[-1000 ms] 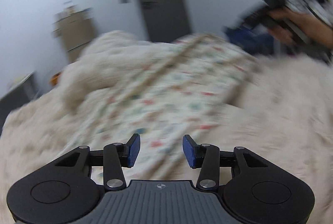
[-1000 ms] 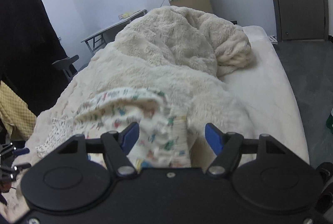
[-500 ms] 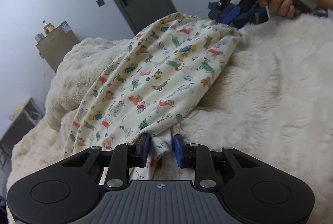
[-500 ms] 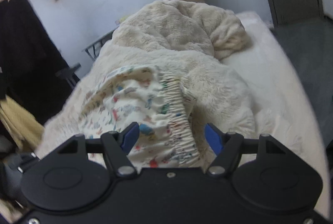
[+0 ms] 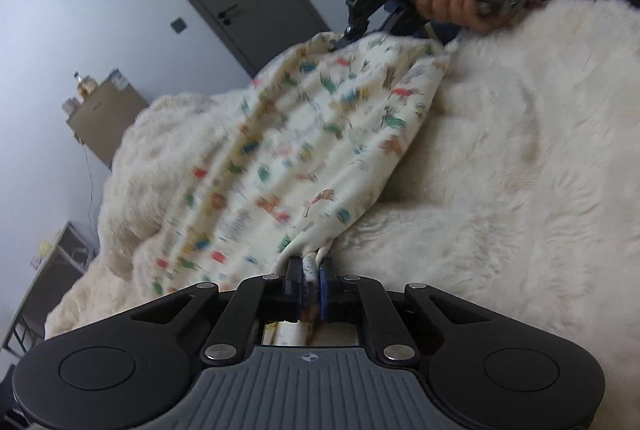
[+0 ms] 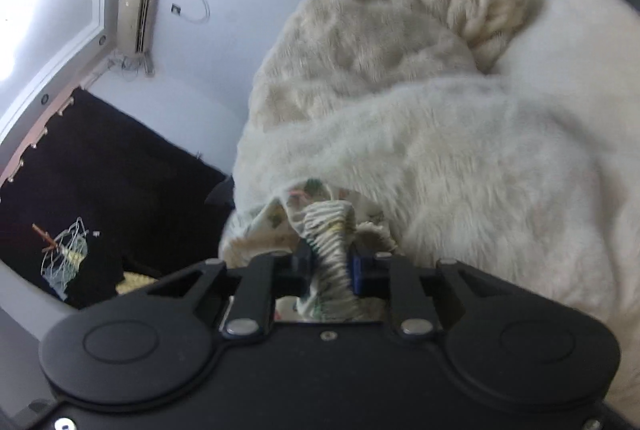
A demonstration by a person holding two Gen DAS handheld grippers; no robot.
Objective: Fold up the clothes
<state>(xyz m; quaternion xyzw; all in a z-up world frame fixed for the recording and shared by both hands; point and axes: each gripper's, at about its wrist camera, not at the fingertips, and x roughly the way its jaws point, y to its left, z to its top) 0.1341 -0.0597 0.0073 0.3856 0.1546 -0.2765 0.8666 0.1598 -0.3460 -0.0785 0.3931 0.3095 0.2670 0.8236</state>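
Left gripper (image 5: 309,270) and right gripper (image 6: 331,262) each clamp an end of a printed garment (image 5: 304,150), apparently trousers, stretched over a fluffy blanket (image 5: 520,170).

Soft, even indoor light; fisheye bending at edges; right wrist view motion-blurred.

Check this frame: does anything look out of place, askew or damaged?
Nothing stands out. The printed garment shows no visible damage and stretches over the fluffy blanket, with the left gripper shut on one end and the right gripper shut on its gathered waistband. Motion blur only.
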